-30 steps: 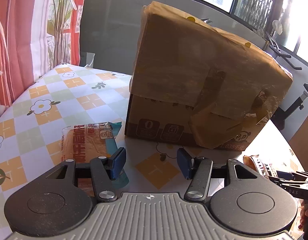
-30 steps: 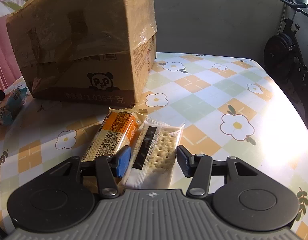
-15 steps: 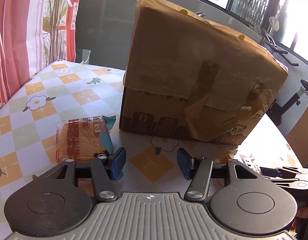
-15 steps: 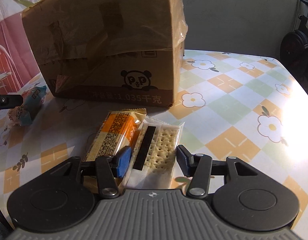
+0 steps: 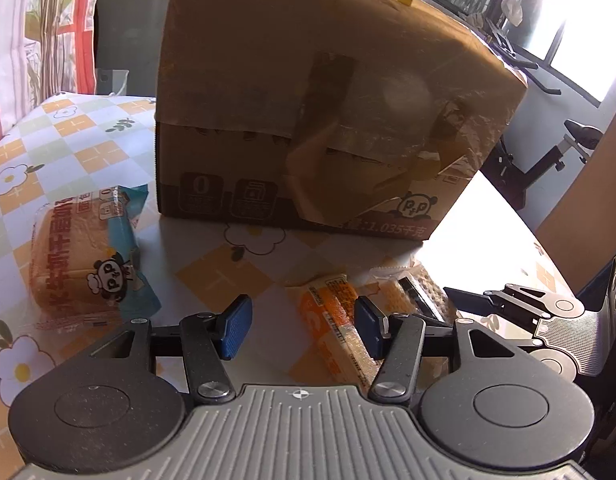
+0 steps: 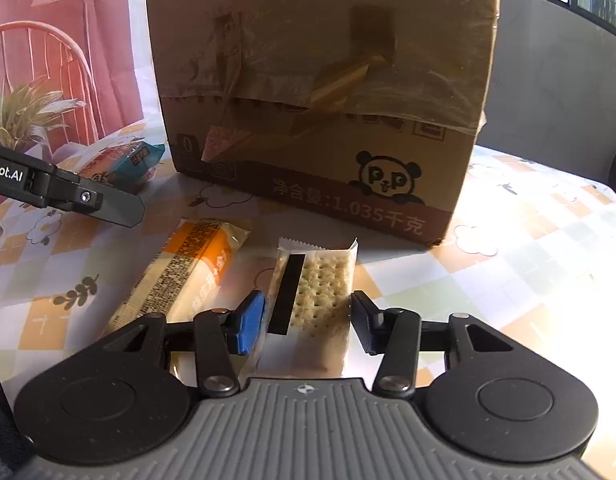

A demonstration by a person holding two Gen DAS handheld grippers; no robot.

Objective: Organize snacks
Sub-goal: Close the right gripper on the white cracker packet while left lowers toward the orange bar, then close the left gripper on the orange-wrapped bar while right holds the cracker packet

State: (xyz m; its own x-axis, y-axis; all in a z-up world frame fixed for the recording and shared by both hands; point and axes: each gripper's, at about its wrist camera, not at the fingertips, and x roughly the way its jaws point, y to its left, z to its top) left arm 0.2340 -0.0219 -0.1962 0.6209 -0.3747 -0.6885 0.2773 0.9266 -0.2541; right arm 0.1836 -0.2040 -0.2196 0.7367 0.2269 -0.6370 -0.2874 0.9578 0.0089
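A taped cardboard box (image 5: 316, 112) stands on the flowered tablecloth; it also fills the right wrist view (image 6: 324, 92). An orange snack bar (image 6: 187, 272) and a clear cracker pack (image 6: 312, 292) lie side by side in front of it. My right gripper (image 6: 305, 320) is open, its jaws on either side of the cracker pack. My left gripper (image 5: 301, 322) is open and empty, with the orange bar (image 5: 336, 328) lying by its right finger. A bread pack with teal wrapping (image 5: 87, 256) lies left of it, also seen in the right wrist view (image 6: 123, 160).
The tablecloth (image 6: 548, 248) stretches right of the box in bright sun. A red chair (image 6: 39, 68) and a plant stand at the left. An exercise bike (image 5: 548, 160) stands beyond the table's right edge. The right gripper's body (image 5: 548, 312) shows in the left wrist view.
My left gripper has moved right, from beside the bread pack to over the orange bar. My right gripper has swung left and closer to the box, still astride the cracker pack.
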